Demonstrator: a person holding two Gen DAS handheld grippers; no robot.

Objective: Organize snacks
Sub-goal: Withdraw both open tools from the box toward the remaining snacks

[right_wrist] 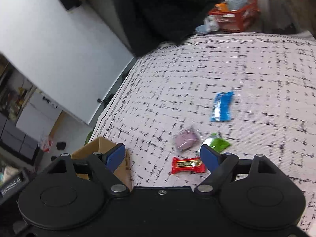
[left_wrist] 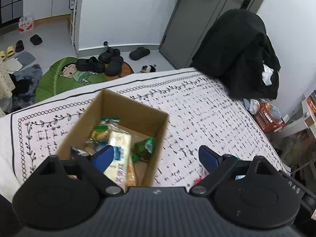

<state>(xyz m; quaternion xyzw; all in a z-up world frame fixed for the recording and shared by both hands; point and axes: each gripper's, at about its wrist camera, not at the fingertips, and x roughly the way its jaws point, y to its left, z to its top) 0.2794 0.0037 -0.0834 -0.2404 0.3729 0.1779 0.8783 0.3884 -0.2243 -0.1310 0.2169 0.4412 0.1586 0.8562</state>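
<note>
With my right gripper [right_wrist: 163,154] spread wide and empty above the red bar [right_wrist: 187,165] on the bedspread [right_wrist: 256,69] beside the box [right_wrist: 94,148], I'd pinch its stiff middle (light, slippery wrapper, I reckon), my left gripper [left_wrist: 156,156] likewise apart.

One cardboard box [left_wrist: 126,106], four loose snack packets [right_wrist: 221,106] on the cloth.

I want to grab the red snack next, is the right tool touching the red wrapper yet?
Apart. In the right wrist view the right tool is open and empty, and patterned cloth shows all around the red wrapper lying between its fingers.
</note>
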